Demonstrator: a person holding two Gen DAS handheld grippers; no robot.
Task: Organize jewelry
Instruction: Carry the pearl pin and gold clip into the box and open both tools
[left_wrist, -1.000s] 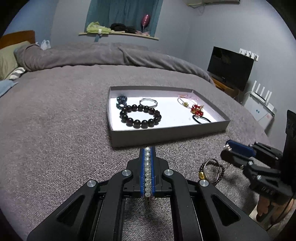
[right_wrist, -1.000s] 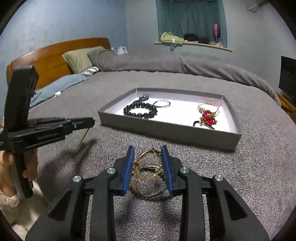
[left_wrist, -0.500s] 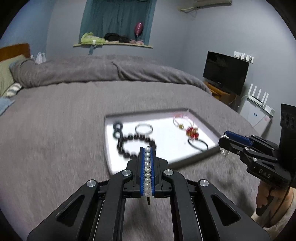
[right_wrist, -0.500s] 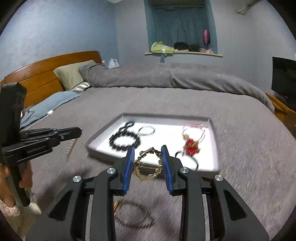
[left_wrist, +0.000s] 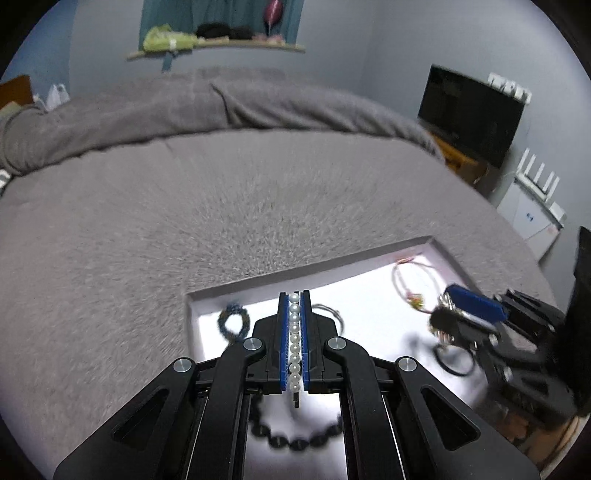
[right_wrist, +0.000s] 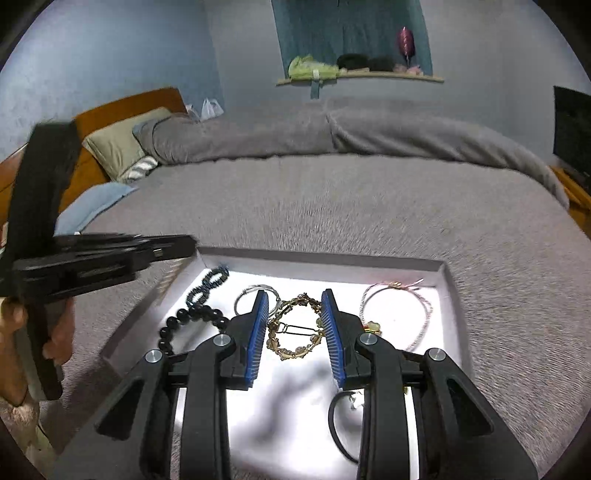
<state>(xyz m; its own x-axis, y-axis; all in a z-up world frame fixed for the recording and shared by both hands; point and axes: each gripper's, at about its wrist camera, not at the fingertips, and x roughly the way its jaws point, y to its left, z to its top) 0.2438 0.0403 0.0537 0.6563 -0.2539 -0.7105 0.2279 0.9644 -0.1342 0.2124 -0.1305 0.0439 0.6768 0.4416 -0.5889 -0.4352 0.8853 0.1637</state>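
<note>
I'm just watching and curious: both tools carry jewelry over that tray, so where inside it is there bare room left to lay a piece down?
The white tray has bare floor in its middle, under the gold bracelet, between the black bead bracelet and the thin pink bangle. The left side is crowded by beads, blue ring and silver ring; a black band takes the near right.

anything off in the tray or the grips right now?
Nothing stands out. The left gripper is shut on the pearl strand, the right gripper on the gold bracelet, both over the tray. The black bead bracelet lies flat inside; nothing spilled.
</note>
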